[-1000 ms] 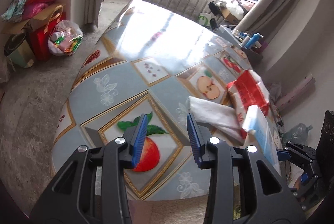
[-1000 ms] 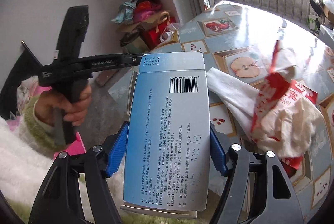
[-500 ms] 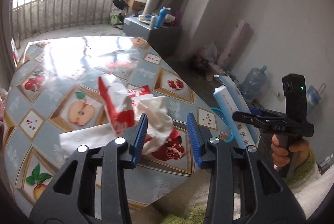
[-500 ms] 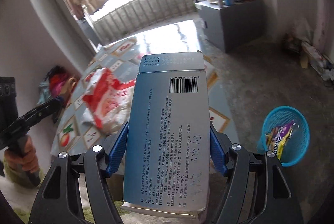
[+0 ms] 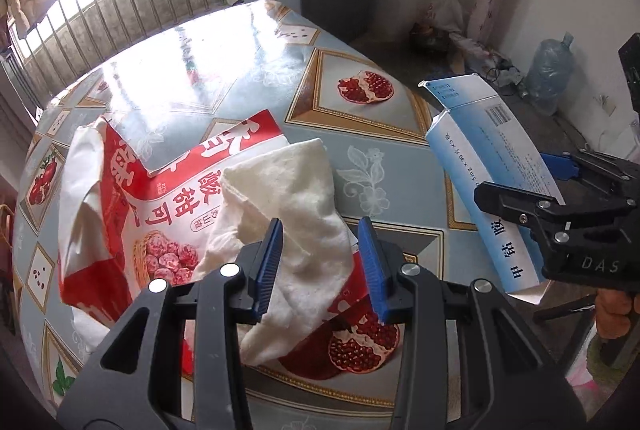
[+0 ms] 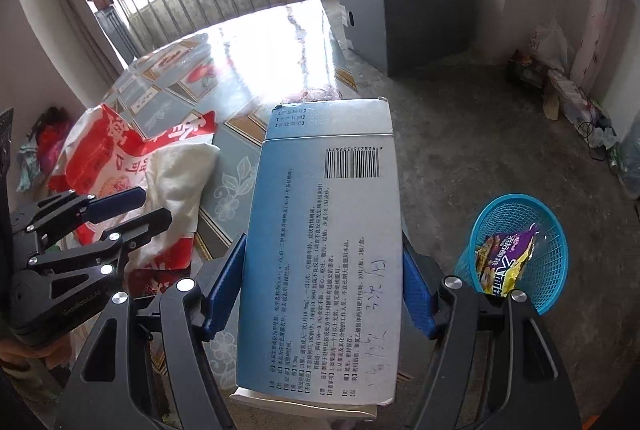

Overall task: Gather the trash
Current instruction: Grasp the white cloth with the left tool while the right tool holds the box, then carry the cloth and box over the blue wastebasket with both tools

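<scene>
Trash first: we are clamping the blue medicine box in our right gripper, while our left gripper is hovering, jaws apart, over the white tissue on the red snack bag.

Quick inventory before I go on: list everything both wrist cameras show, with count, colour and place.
medicine box: one, blue and white, clamped in the right tool, off the table edge.
snack bag: one, red and white, lying on the table.
white cloth: one, on the snack bag, under the left tool.
table: one, blue-grey with fruit pictures.
basket: one, blue, on the floor at right.
purple wrapper: one, inside the basket.
grey cabinet: one, by the wall, bottles on top.
water jug: one, clear, on the floor.
left tool: open, above the cloth.
right tool: shut on the box.
</scene>
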A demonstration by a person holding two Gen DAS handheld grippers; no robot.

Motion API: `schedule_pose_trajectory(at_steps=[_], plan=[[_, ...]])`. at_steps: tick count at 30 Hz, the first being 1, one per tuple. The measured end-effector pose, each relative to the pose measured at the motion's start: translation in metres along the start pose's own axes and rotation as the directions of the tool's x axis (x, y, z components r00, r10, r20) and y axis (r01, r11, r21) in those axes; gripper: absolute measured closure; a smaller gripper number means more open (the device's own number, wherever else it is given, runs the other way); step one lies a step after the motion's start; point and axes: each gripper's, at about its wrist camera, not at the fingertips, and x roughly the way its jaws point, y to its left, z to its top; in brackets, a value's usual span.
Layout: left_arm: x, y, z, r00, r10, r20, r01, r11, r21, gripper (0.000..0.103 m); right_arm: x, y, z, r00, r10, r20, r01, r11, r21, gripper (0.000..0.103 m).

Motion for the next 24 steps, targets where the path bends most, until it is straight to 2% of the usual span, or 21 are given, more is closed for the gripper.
schedule_pose_trajectory(at_steps=[8, 10, 19, 24], plan=[[0.017, 0.003, -0.003, 0.999, 0.030, -0.028, -0.030, 0.999, -0.016, 0.070, 0.015, -0.007, -0.005, 0.998, 0.041, -0.050, -0.040, 0.999, 0.020, 0.034], [0.020, 0.002, 0.001, 0.999, 0.029, -0.028, -0.029, 1.000, -0.011, 0.077, 0.015, -0.006, -0.005, 0.998, 0.045, -0.048, -0.044, 0.999, 0.016, 0.035], [0.011, -0.004, 0.007, 1.000, 0.021, -0.004, -0.021, 1.000, 0.011, 0.097, 0.015, -0.010, -0.002, 0.996, 0.071, -0.055, -0.069, 0.997, 0.039, 0.035], [0.003, -0.006, 0.009, 0.999, 0.027, 0.026, -0.027, 0.999, 0.026, 0.102, 0.016, -0.009, -0.002, 0.997, 0.062, -0.055, -0.061, 0.998, 0.032, 0.035]])
